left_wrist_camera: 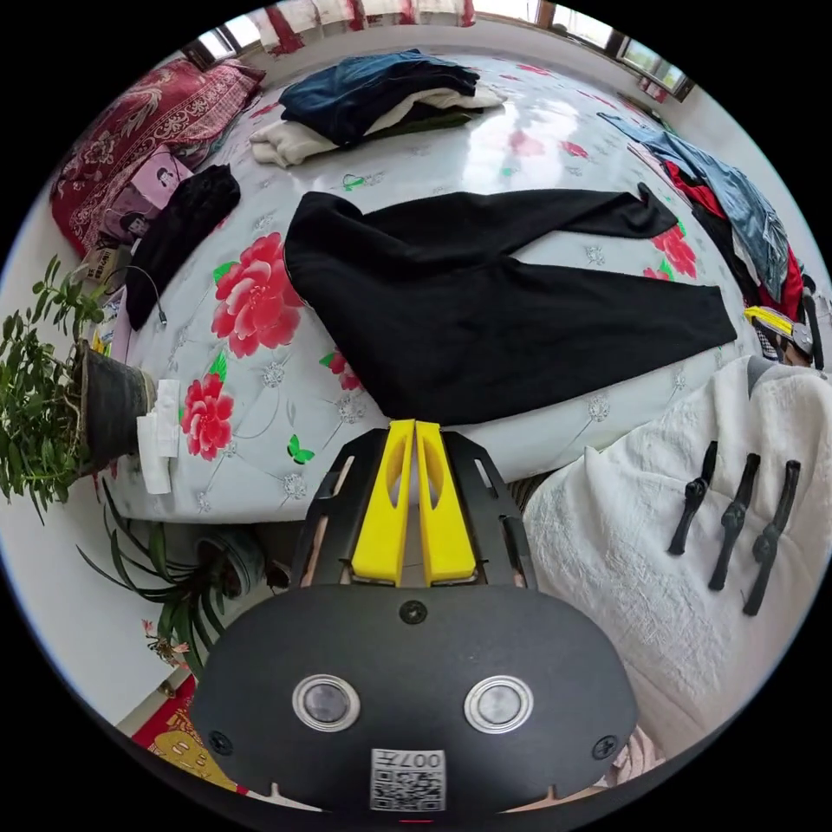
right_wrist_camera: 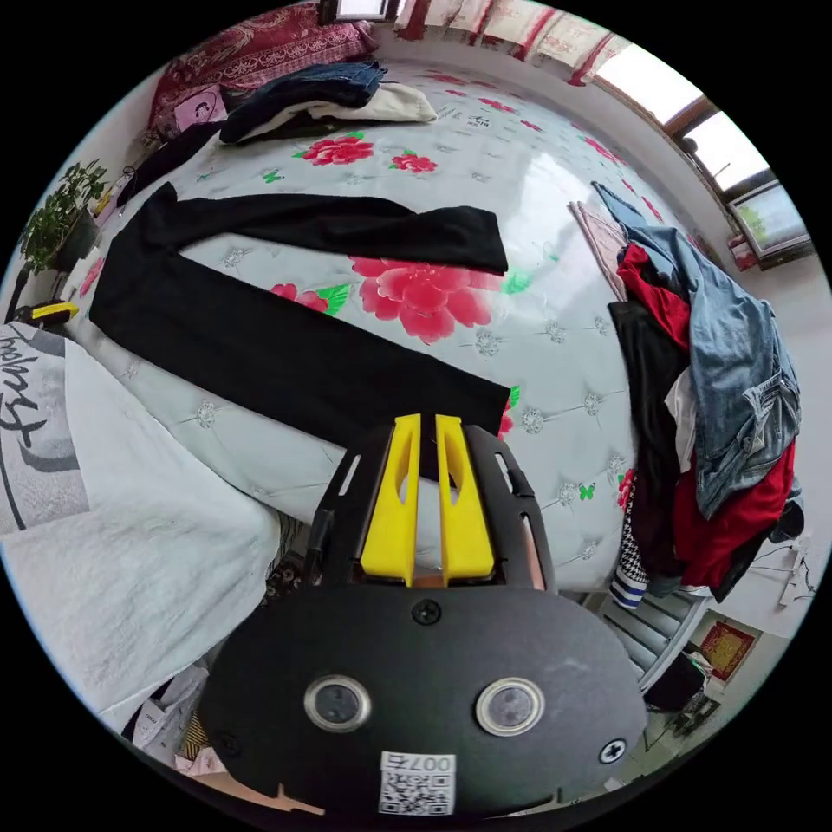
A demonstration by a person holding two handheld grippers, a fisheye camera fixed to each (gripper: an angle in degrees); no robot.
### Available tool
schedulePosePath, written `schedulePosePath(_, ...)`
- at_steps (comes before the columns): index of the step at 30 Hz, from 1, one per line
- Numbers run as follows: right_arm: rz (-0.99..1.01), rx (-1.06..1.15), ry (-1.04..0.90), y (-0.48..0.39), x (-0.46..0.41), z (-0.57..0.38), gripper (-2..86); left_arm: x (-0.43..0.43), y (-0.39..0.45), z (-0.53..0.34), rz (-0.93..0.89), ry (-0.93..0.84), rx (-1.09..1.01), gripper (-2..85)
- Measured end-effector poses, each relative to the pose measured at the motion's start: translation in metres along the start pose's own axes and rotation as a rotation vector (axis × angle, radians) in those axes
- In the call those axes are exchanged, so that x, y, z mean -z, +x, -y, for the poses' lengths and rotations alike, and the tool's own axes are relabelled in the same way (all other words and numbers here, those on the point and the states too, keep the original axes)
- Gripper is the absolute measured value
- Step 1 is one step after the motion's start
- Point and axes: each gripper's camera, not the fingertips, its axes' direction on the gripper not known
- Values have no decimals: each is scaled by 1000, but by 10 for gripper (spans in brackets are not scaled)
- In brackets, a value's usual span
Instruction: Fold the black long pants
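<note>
Two tongs clenched on the black pants [left_wrist_camera: 485, 303] edge.
Left gripper [left_wrist_camera: 414, 426] grips the waist, right gripper [right_wrist_camera: 427, 420] the hem; slick cloth might slip mid-fold.

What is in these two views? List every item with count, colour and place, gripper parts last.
black long pants: one, black, spread flat mid-bed, legs splayed apart.
bed cover: one, pale with red flowers, under the pants.
folded clothes stack: one, navy over cream, far side of the bed.
small dark garment: one, black, beside the pillow.
pillow: one, dark red patterned, at the bed's end.
loose clothes heap: one, denim, red and black, on the bed's edge.
potted plant: one, green, off the bed's corner.
white top: one, white, on the person.
left gripper: one, yellow jaws, close together at the waist end's near edge.
right gripper: one, yellow jaws, close together at a leg cuff.
</note>
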Motion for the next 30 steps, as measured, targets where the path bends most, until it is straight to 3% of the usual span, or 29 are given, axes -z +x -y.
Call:
schedulePosePath(3,-14,-33,131,16,9,33,44,8,-21,19,51,42,74,-5)
schedulePosePath(5,79,-99,163,43,0,71,66,8,-34,35,60,62,131,0)
schedulePosePath(10,267,-206,93,94,-43,154,88,-18,-49,83,14,40,228,25)
schedulePosePath(17,291,-270,-71,118,-105,225,70,-74,-53,129,-40,-67,302,30)
schedulePosePath(21,269,-205,63,128,-79,220,19,-83,-53,142,-30,-106,295,17)
schedulePosePath(23,281,-195,456,152,-10,180,8,-81,-51,143,-14,-100,270,11)
schedulePosePath(26,292,-240,763,182,53,110,6,-79,-50,139,-15,-82,273,0)
schedulePosePath(27,284,-274,747,188,54,103,8,-80,-51,136,-26,-75,290,-3)
schedulePosePath(30,339,-340,416,207,15,114,28,-84,-54,136,-50,-50,314,-7)
